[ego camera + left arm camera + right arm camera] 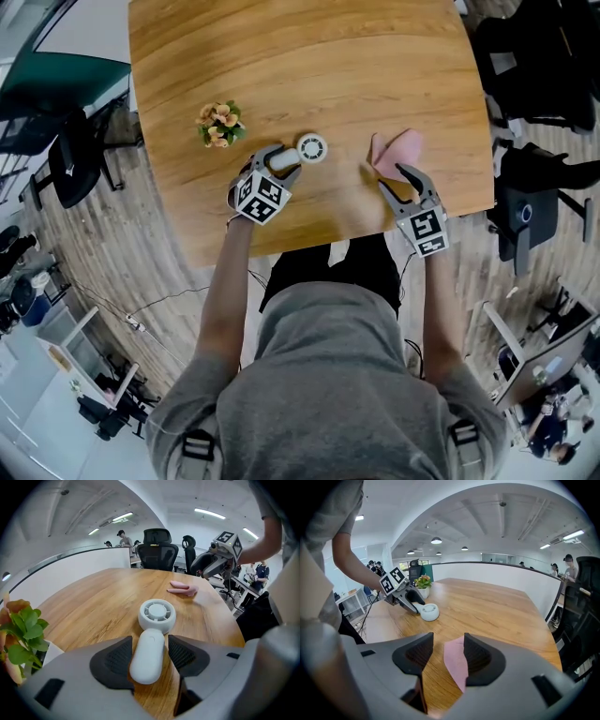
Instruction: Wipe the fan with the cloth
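While left gripper point(149, 654) straddles fan point(157, 614), perhaps touching, right gripper point(444, 651) half-hides cloth point(456, 662)

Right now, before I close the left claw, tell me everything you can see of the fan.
The fan is small, white and looks like smooth plastic: a round head with a spoked grille on a rounded oblong handle. It lies flat on the wooden table, head pointing away from the person. The handle sits between the open jaws of the left claw; wood shows beside it, so it is not clamped.
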{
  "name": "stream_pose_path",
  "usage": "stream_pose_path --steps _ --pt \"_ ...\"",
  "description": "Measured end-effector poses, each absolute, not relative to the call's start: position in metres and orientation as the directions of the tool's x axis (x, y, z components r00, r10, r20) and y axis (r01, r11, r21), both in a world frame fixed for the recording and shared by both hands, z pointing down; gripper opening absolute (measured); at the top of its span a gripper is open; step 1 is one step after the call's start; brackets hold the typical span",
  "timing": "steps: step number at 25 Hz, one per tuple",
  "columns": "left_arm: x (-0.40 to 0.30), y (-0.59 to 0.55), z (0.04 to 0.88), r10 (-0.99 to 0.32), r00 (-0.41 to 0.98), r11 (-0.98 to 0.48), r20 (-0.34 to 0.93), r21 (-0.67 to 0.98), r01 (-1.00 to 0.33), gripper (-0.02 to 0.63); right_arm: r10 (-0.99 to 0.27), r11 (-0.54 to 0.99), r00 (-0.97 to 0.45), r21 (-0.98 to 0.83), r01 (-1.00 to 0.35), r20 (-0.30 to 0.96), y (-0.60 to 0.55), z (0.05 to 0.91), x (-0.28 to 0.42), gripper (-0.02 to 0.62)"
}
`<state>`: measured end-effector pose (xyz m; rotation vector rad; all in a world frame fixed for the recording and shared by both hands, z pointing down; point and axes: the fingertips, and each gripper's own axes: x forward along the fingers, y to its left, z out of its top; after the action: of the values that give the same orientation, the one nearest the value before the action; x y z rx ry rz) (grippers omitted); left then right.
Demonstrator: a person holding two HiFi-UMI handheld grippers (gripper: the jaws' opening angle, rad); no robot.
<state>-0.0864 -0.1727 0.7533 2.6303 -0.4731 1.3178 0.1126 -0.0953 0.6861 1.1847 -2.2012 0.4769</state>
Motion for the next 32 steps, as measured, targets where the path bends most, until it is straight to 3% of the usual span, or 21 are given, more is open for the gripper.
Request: stream_pose_path --steps 4,22,32 --pt "-0.086 -0.175 0.757 -0.195 0.547 -0.943 0.814 -0.002 -0.334 0.217 -0.624 0.528 -0.418 -0.038 -0.849 0.660 -0.102 0.696 0.119 0.211" --pt "-0.083 -0.170 0.769 -0.128 0.515 -0.955 0.848 0.035 -0.295 0.202 -0.580 0.521 -0.402 -0.057 -0.852 0.709 -0.113 0.726 0.129 0.212" --pt "-0.077 -0.169 0.764 -0.117 0.583 -0.916 0.804 0.140 -0.377 0.201 -0.521 0.480 -0.335 -0.056 -0.876 0.785 -0.109 0.764 0.136 0.275"
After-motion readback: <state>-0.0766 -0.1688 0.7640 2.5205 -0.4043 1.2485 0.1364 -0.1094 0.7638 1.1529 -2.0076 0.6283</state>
